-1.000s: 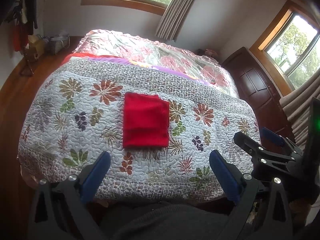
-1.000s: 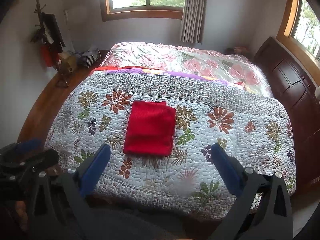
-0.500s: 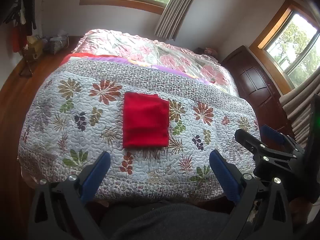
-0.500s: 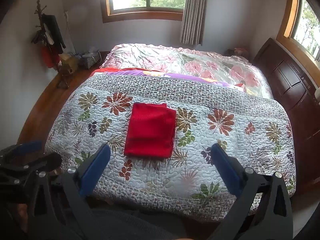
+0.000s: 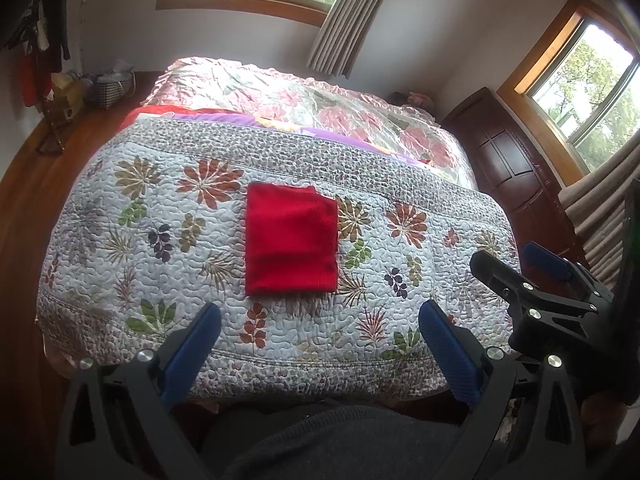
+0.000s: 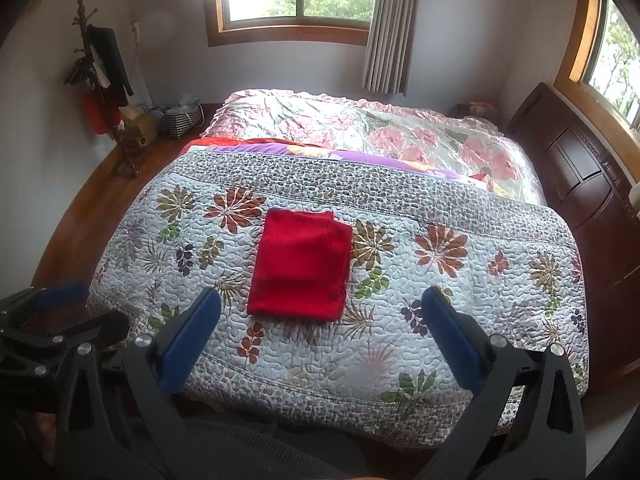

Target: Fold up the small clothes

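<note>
the left gripper (image 5: 320, 330) has its jaws spread wide with nothing between them, the blue pads (image 5: 192, 354) hanging over the near edge of the bed, and the right gripper (image 6: 320, 328) shows the same wide, empty jaws over the same edge. beyond both pairs lies the red cloth (image 5: 291, 240), folded into a neat rectangle and resting flat on the floral quilt (image 5: 120, 240), apart from either gripper and roughly centred between the pads in each view. the left wrist view catches the right gripper from outside at its right margin (image 5: 540, 280), black frame with a blue pad tip, while the right wrist view shows the left gripper low at its left margin (image 6: 52, 320); from these side looks alone the spread cannot be judged. a dark grey sleeve or garment (image 5: 340, 440) of the person fills the bottom of the left view more fully than the right. behind the quilt lies a pink flowered cover (image 6: 380, 132). the right view shows a coat stand (image 6: 100, 76) with hanging clothes clearly against the left wall, which the left view only clips at its edge. the left view shows more of the side window (image 5: 592, 92) above the dark wooden headboard (image 5: 508, 164); both show the curtain (image 6: 388, 28) beside the far window.
</note>
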Available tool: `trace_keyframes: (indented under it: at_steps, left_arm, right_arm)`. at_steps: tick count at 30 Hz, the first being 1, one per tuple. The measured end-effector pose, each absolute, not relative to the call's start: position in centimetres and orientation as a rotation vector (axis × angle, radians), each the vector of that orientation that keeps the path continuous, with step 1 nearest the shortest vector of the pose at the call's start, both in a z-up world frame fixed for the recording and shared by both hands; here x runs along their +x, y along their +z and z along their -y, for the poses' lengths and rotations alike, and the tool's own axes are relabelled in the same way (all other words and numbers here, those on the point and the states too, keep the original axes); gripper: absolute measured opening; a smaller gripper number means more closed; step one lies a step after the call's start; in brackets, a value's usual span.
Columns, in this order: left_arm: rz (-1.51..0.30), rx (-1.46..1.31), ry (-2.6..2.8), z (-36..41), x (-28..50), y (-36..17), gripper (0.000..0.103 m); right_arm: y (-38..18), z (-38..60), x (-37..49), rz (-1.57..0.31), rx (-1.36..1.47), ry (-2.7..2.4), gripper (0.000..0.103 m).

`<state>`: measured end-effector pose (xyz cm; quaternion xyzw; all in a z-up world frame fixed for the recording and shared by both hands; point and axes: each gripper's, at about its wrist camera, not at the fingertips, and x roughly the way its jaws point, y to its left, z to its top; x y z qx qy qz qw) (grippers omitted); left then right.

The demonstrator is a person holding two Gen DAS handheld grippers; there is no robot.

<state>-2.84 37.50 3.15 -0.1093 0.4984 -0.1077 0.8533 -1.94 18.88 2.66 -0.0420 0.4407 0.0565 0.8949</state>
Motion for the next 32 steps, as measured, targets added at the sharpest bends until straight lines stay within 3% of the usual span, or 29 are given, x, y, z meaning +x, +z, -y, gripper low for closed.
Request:
trace_keyframes:
  at_steps: [32]
  left_arm:
    - [-1.065,-0.217,-0.238,-37.3,-1.7,2.5,0.099]
  right_arm:
    - [2.0,-18.8,-0.9,-0.936,-0.072,0.11,0.1]
